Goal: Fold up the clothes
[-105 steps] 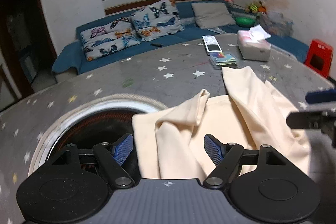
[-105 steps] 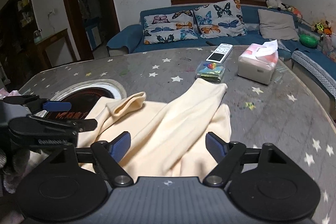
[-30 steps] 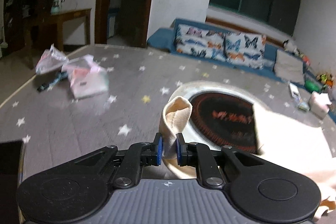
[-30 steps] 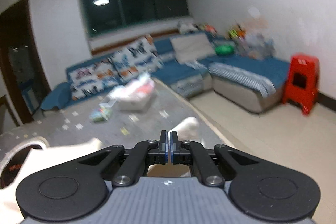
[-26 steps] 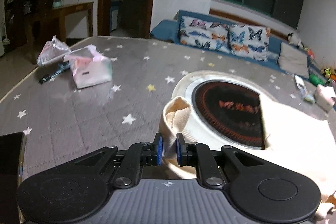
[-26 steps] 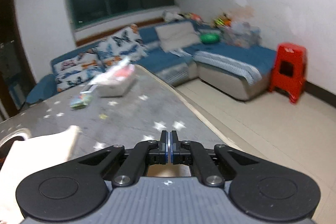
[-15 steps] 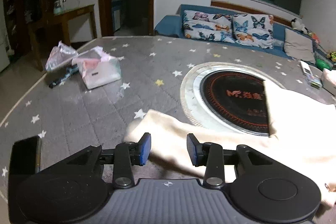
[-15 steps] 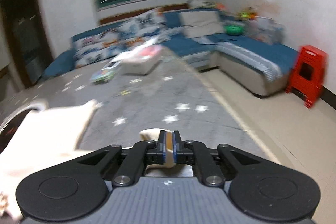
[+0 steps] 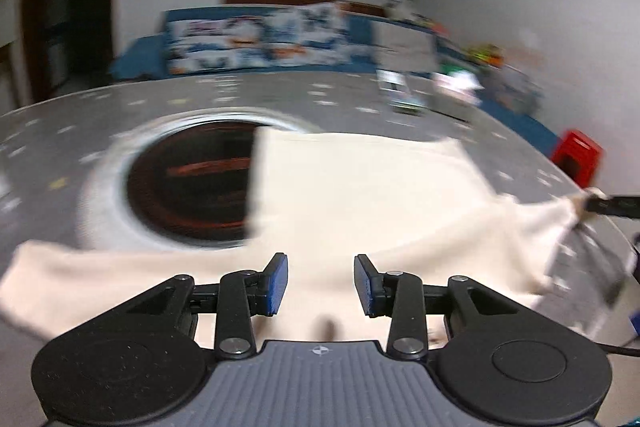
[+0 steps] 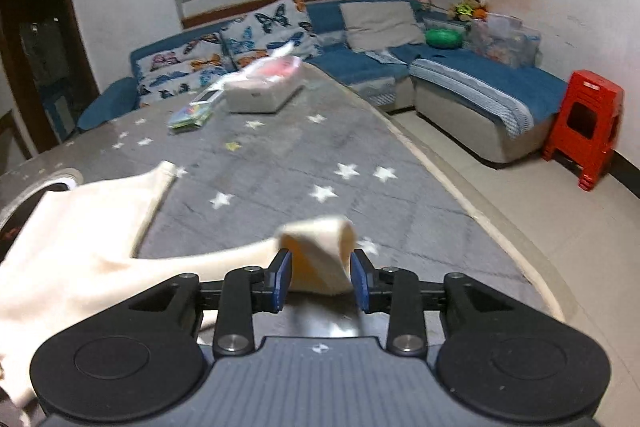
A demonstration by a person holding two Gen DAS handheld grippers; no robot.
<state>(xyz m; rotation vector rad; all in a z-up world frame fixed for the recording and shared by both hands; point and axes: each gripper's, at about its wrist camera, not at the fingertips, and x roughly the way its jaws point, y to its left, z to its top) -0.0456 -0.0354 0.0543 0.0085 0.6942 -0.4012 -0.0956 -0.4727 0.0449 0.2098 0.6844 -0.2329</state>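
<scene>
A cream garment point(image 9: 360, 195) lies spread flat on the grey star-patterned table, partly over a round dark cooktop point(image 9: 188, 183). My left gripper point(image 9: 321, 285) is open and empty just above the garment's near edge; the view is blurred. In the right wrist view my right gripper point(image 10: 321, 281) has its jaws parted, with the folded cuff of the garment's sleeve point(image 10: 320, 247) lying loose between them. The garment's body point(image 10: 80, 227) stretches away to the left. The right gripper also shows at the far right of the left wrist view point(image 9: 612, 205), by the sleeve end.
A white tissue box point(image 10: 264, 87), a remote and a small colourful packet point(image 10: 190, 117) sit at the table's far side. The table's curved edge point(image 10: 460, 187) runs close on the right. A blue sofa point(image 10: 460, 83) and a red stool point(image 10: 586, 131) stand beyond.
My left gripper has swung right along the garment's near edge, staying open. My right gripper has opened, so the sleeve cuff is no longer pinched.
</scene>
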